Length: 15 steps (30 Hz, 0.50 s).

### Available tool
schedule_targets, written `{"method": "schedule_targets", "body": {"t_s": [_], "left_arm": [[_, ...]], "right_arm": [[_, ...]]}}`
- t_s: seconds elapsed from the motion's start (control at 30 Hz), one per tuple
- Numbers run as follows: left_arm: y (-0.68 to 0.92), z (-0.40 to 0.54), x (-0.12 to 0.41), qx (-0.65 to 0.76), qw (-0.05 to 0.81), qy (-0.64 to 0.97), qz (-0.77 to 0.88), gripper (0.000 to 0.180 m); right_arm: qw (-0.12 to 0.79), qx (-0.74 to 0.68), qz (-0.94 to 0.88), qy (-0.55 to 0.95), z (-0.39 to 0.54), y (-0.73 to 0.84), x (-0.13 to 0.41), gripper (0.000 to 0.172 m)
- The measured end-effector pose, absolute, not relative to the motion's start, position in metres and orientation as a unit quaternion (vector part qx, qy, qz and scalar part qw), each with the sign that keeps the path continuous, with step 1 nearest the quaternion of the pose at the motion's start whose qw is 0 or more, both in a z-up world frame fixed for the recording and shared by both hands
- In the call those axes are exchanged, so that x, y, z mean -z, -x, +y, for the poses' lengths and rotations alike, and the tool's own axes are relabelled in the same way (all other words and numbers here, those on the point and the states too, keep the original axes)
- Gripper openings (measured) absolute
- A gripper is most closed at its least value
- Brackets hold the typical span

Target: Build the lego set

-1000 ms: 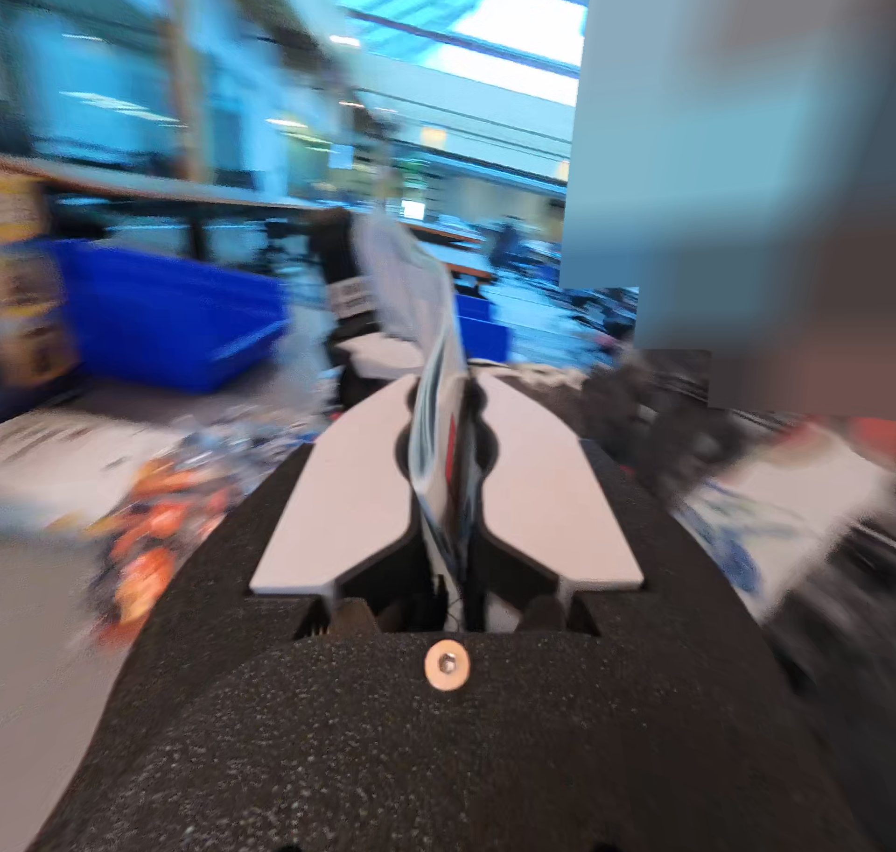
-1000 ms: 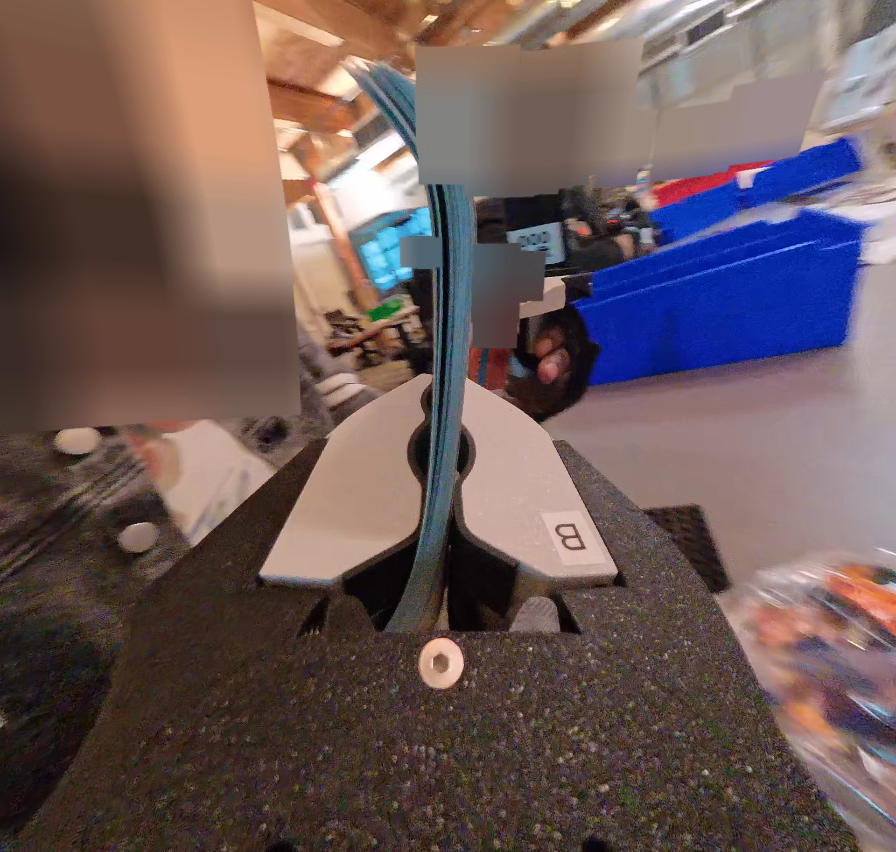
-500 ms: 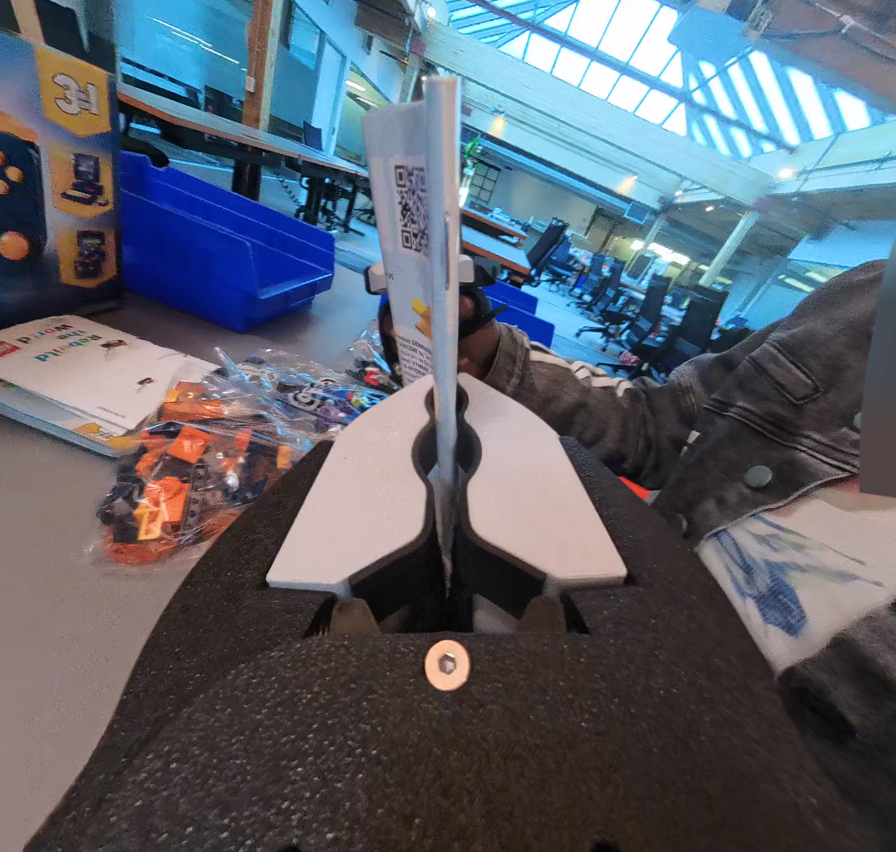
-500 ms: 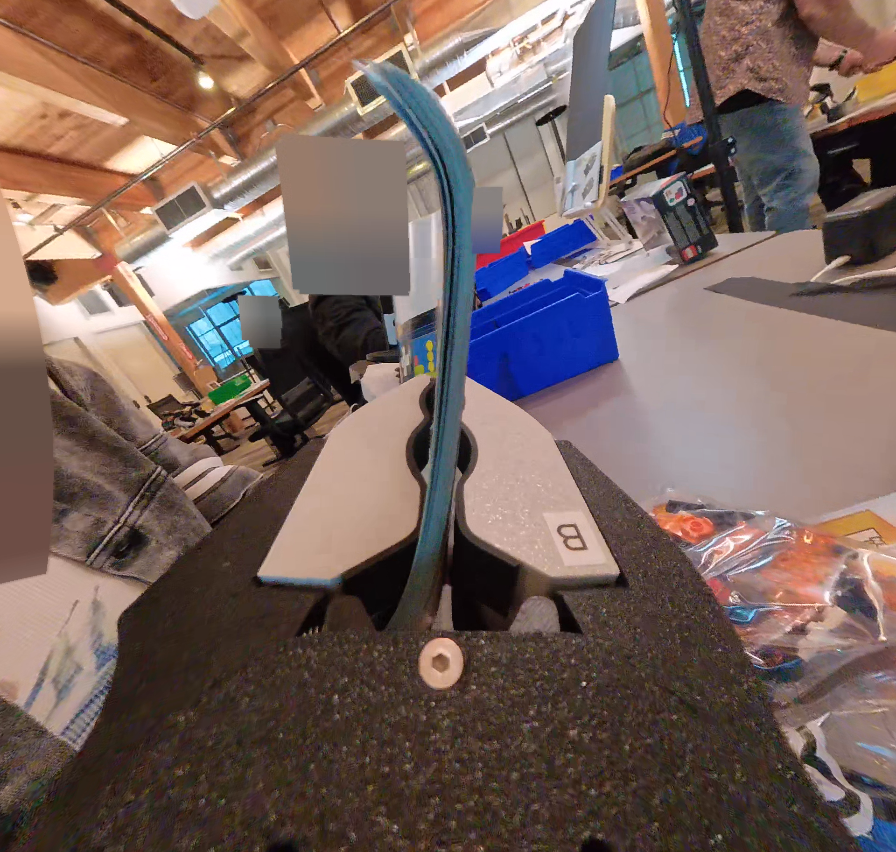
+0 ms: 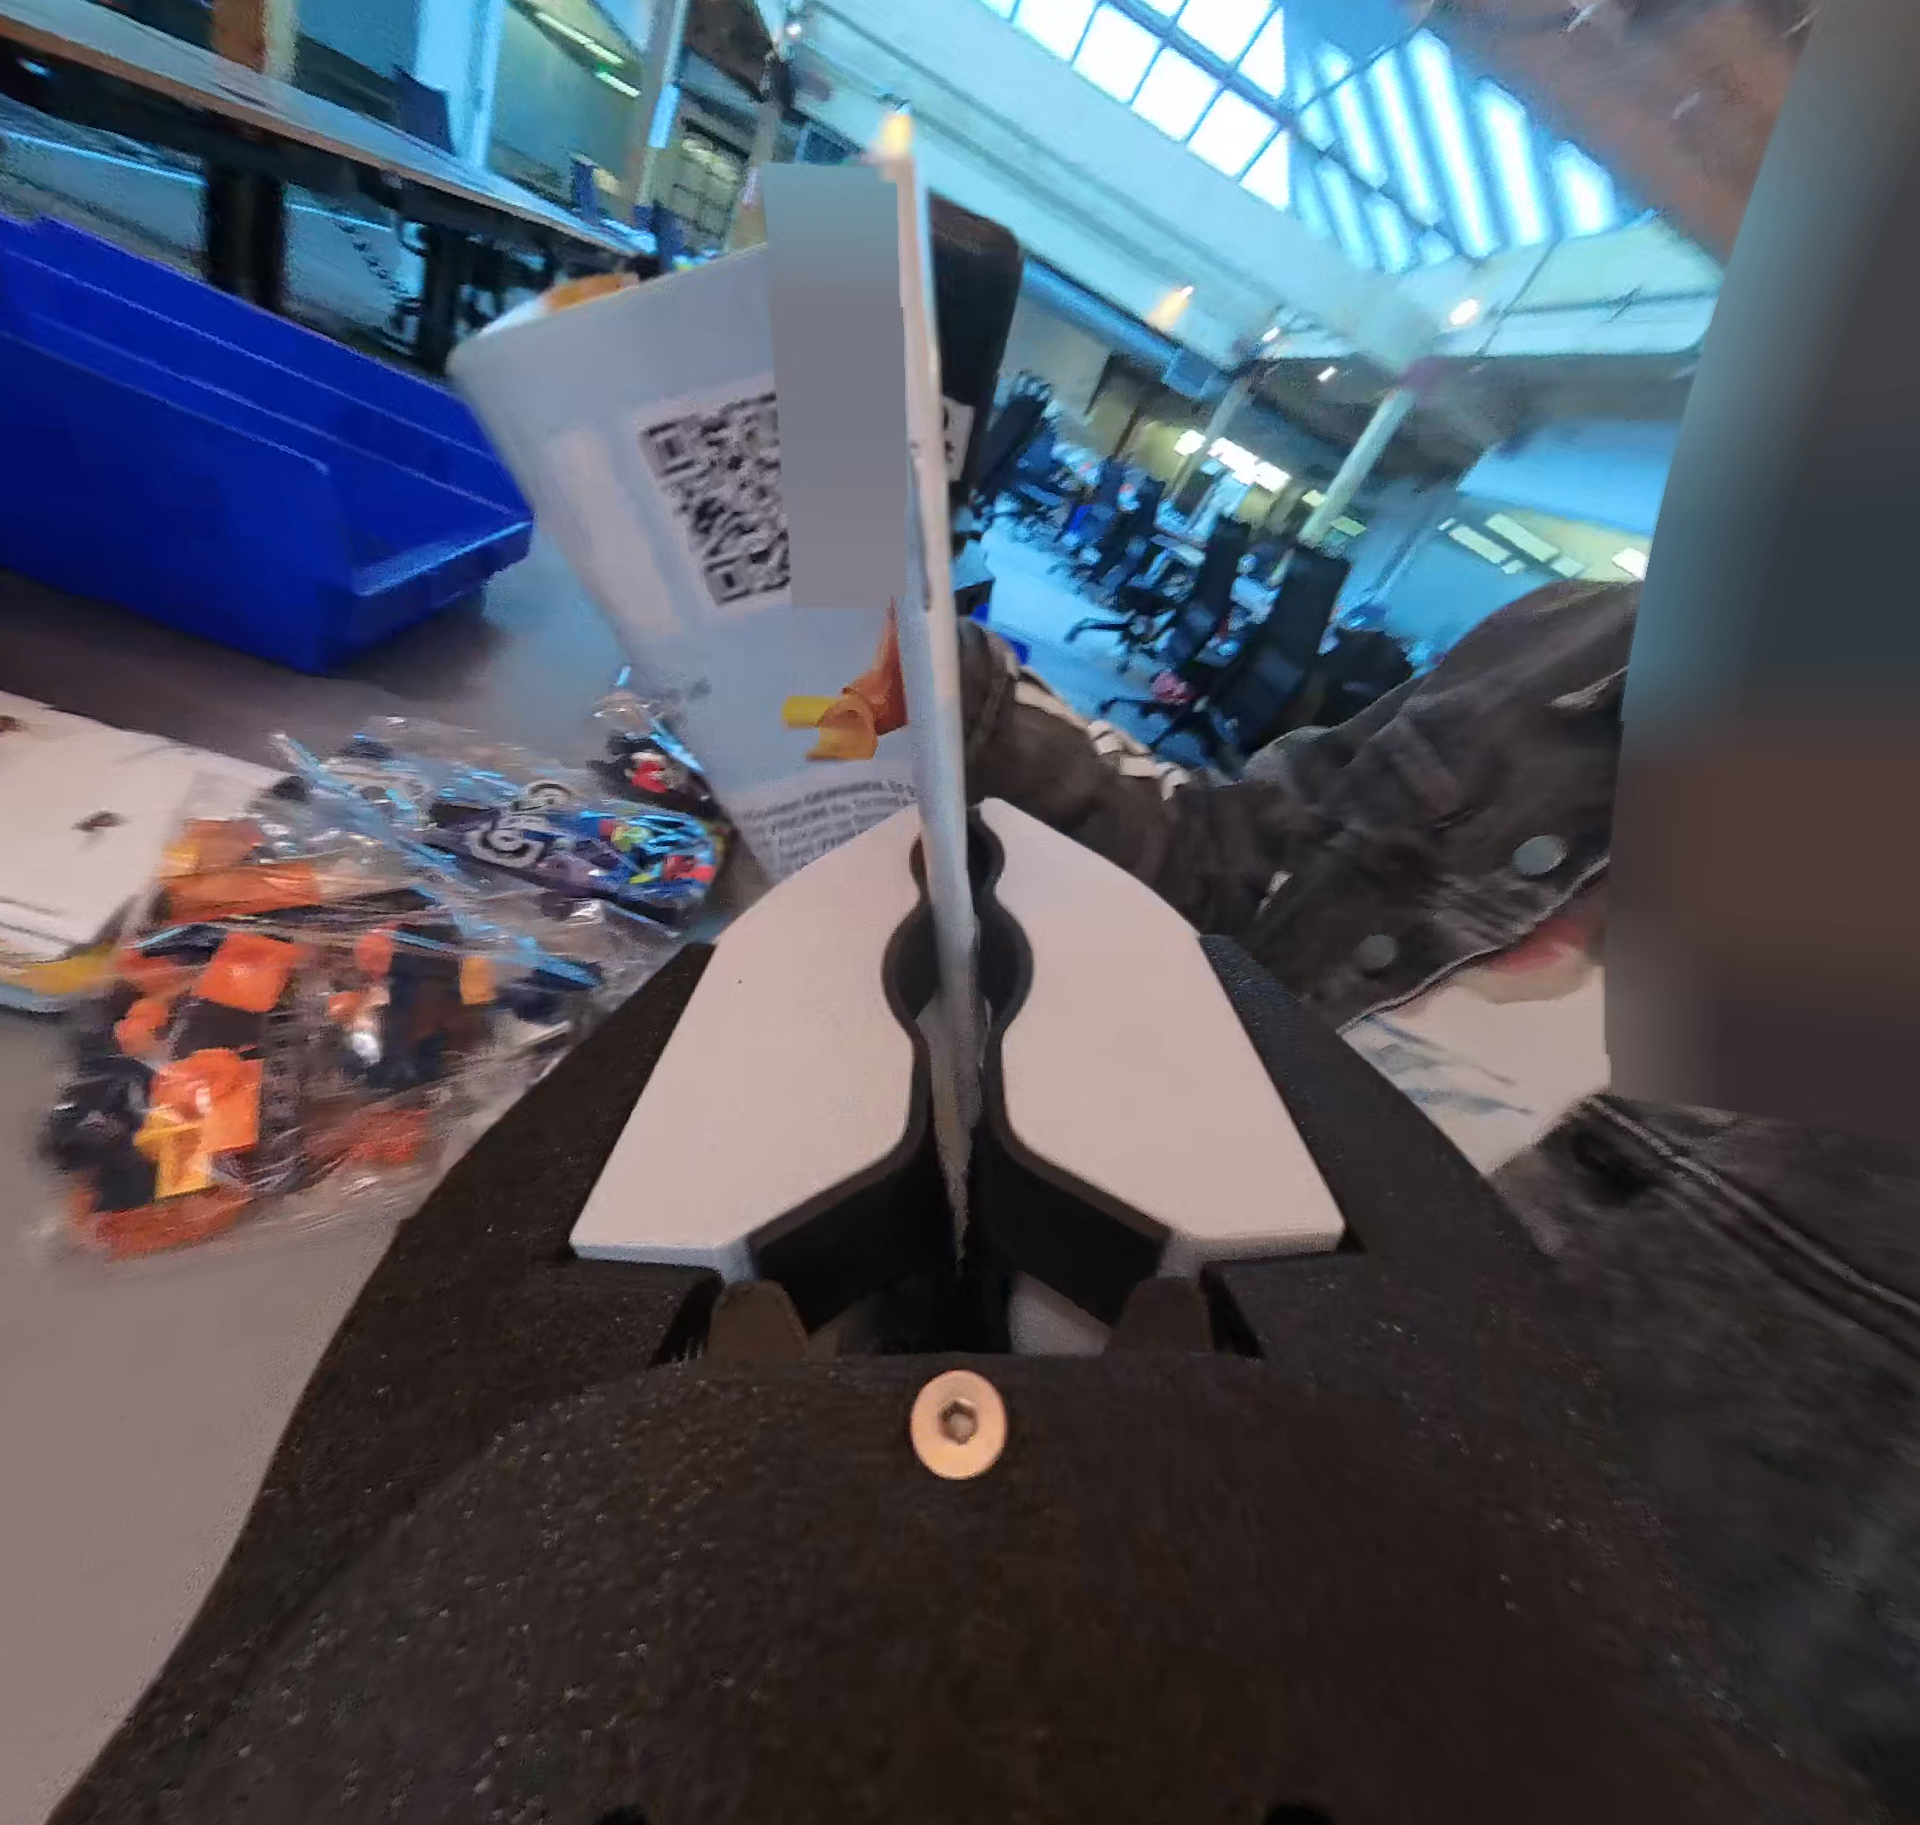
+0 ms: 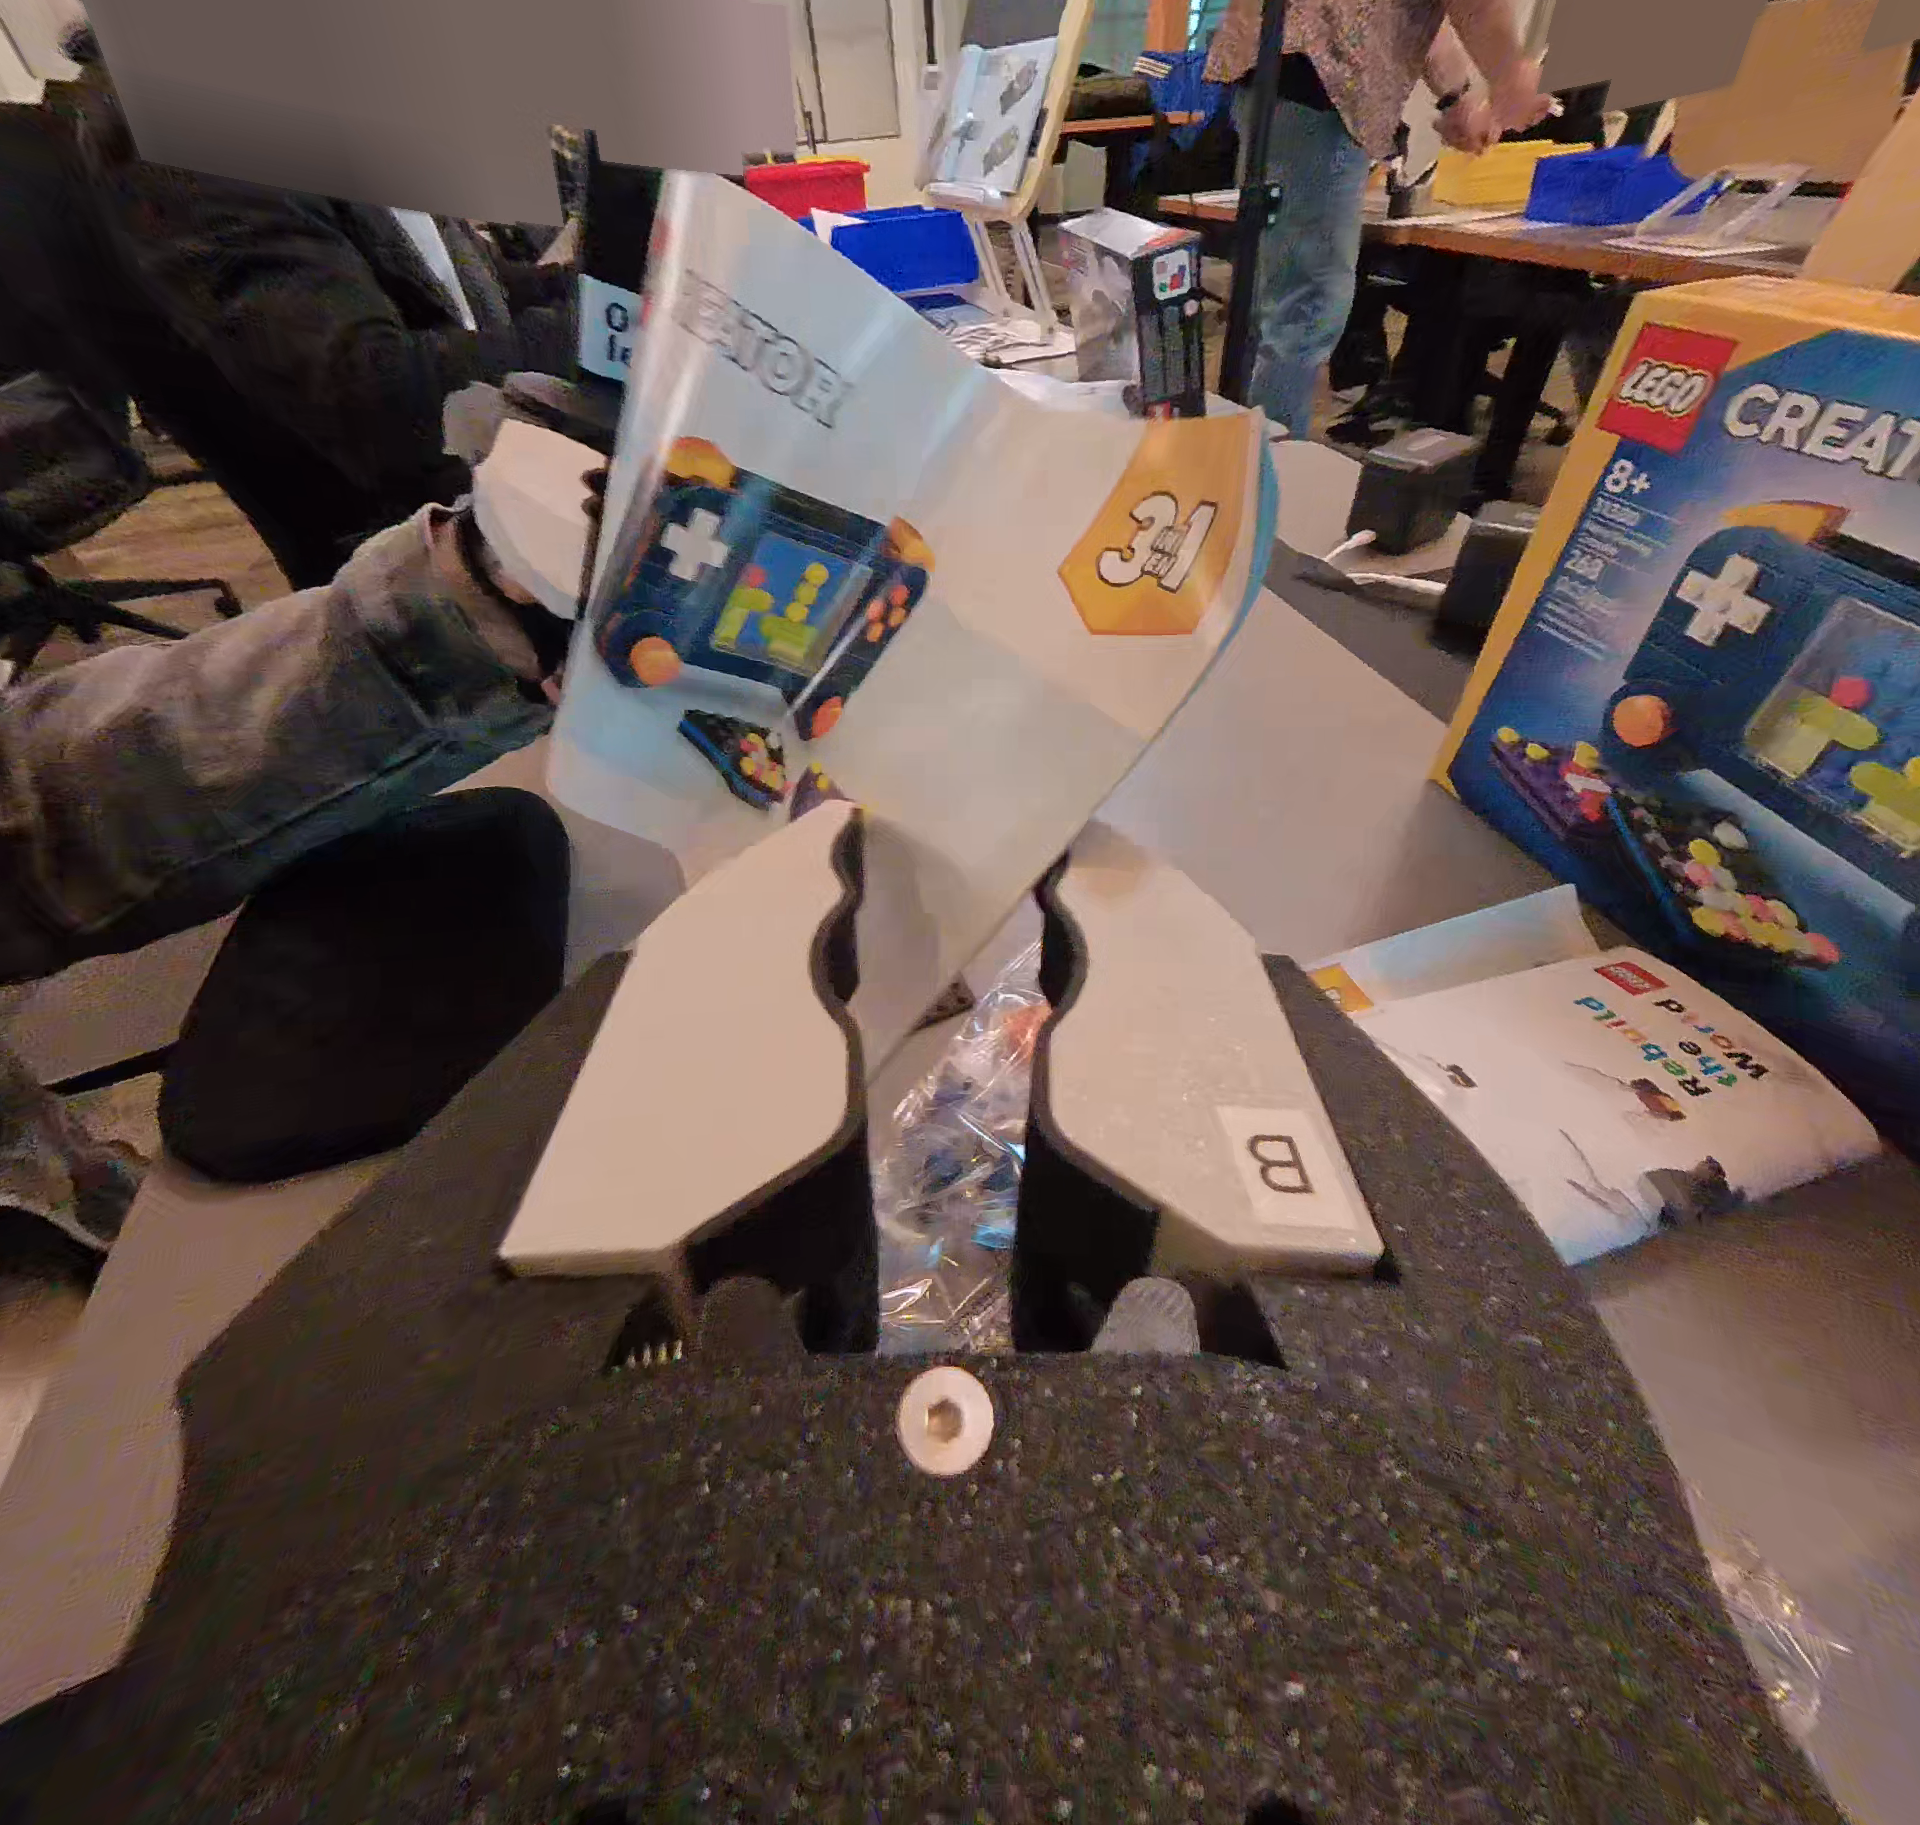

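Left tongs [image 5: 951, 845]: pressed together on the edge of one instruction booklet [image 5: 727, 528], pads tight on both faces.
Right tongs [image 6: 951, 861]: spread; the booklet's lower corner lies loose between the fingers, unpinched.

Booklet [image 6: 894, 570]: one, thin, glossy, light; curls under its own weight and will likely slip or crease. Judged best taken near the spine or a stiff edge, well inside the pads.

Relative to the booklet:
- Bags of bricks [image 5: 260, 996]: two, clear and crinkly, below and left on the grey table [image 6: 1351, 757].
- Printed box [image 6: 1714, 653]: one, right.
- Flat leaflet [image 6: 1600, 1079]: one, below right.
- Blue bin [image 5: 208, 466]: one, left.
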<state>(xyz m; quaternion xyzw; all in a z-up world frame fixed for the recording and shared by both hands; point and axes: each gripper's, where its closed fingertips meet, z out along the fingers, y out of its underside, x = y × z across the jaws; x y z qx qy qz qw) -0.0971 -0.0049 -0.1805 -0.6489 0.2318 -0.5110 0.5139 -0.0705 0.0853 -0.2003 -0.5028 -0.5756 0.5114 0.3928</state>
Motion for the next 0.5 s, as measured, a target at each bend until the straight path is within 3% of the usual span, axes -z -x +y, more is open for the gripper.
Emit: {"method": "schedule_targets", "body": {"t_s": [0.03,0.1,0.5], "left_arm": [[0.099,-0.003,0.181,0.52,0.509,0.65,0.22,0.002],[0.108,0.003,0.19,0.494,0.5,0.682,0.204,0.002],[0.17,0.037,0.254,0.328,0.434,0.837,0.065,0.002]], "right_arm": [[0.385,-0.519,-0.58,0.496,0.08,0.07,0.199,0.016],[0.367,-0.53,-0.572,0.508,0.078,0.068,0.199,0.004],[0.255,-0.496,-0.493,0.667,0.09,0.107,0.261,0.002]]}}
